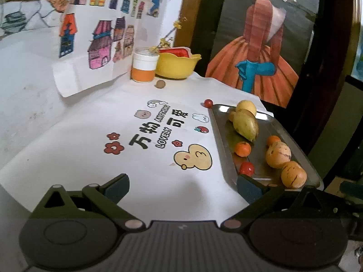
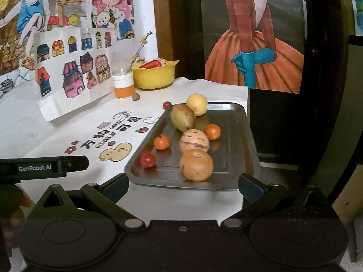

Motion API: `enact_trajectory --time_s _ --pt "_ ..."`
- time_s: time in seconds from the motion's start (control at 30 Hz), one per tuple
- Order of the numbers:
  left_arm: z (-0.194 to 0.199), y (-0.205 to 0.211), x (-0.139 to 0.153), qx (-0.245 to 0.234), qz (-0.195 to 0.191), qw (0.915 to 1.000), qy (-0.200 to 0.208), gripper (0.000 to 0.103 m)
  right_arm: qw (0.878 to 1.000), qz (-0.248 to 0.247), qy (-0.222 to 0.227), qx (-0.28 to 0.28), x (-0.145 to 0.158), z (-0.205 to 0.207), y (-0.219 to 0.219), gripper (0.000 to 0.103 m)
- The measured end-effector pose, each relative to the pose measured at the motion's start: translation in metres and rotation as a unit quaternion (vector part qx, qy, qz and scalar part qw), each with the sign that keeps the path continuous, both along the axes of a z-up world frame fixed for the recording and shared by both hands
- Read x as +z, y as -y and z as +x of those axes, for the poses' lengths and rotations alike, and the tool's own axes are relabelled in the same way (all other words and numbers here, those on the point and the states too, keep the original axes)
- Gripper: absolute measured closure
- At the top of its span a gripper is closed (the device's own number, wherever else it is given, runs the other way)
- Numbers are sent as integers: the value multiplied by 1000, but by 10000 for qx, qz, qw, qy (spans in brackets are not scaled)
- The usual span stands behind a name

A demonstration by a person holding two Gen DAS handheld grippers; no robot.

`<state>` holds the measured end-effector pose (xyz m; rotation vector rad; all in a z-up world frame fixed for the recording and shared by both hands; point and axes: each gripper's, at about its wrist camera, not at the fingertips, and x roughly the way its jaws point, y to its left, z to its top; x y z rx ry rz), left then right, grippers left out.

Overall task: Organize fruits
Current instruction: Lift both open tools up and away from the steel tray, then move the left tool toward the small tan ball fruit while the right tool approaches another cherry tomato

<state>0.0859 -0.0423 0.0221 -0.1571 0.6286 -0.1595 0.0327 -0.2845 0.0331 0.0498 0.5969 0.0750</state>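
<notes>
Left gripper (image 1: 182,189): jaws spread wide, nothing between the blue pads (image 1: 116,189), fingers pointing toward 12 o'clock. Right gripper (image 2: 183,187): jaws likewise spread wide, empty, pointing toward 12 o'clock. In the right wrist view the left gripper's black body enters at 9 o'clock, with a hand dimly visible at 8 o'clock.
</notes>
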Motion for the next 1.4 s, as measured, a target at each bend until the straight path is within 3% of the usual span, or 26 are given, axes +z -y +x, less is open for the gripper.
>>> enact_trajectory --time_s 0.5,0.77,0.97,1.1,1.27,1.4 --pt "-27 -35 31 254 -265 9986 374 0 9983 -209 500 226 47 -28 -33 1" --pt "-17 -43 87 164 -48 9955 932 0 9936 32 820 777 111 -17 -40 1" --pt "15 -44 123 -72 15 9950 995 0 9857 -390 987 1308 163 15 -47 1" --pt "52 -45 146 -137 195 9958 889 0 9822 -361 895 1613 202 54 -41 1" --pt "106 -45 163 -123 457 9960 759 0 9836 -317 421 1723 243 124 -29 1" --pt "150 -48 161 -48 473 9973 561 0 9810 -560 111 1852 249 174 -29 1"
